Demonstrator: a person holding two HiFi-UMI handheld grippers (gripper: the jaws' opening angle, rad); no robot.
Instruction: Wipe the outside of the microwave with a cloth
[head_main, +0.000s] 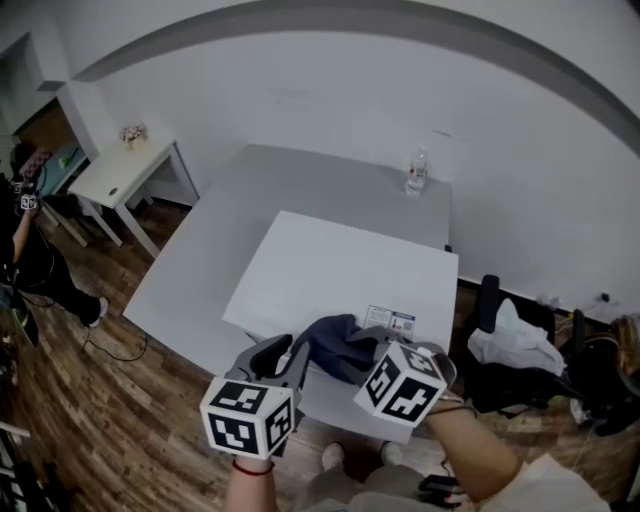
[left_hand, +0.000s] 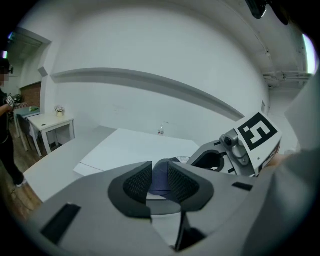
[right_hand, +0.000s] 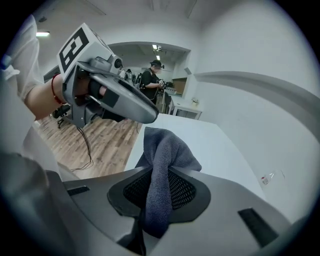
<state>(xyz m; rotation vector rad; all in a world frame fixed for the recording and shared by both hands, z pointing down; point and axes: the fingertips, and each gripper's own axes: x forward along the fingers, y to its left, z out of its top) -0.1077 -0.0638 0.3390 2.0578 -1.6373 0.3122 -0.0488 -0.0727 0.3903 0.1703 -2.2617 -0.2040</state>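
The dark blue-grey terry cloth hangs bunched over the near edge of the white box-shaped microwave. It is pinched as a narrow fold between the closed jaws of the right gripper, and most of it stands loose above them. The hold looks thin, so dragging it across the casing could pull the fold out. With the cloth so bunched, the hard jaw tips might scrape the surface instead of the fabric. The left gripper sits just left of the right one, its jaws a little apart and holding nothing, with the cloth showing through the gap. At that closeness, a sideways stroke could knock the two grippers together. The microwave rests unbraced on the grey worktop, so a firm push may shift it. The clear plastic bottle at the far right stands well apart and seems safe.
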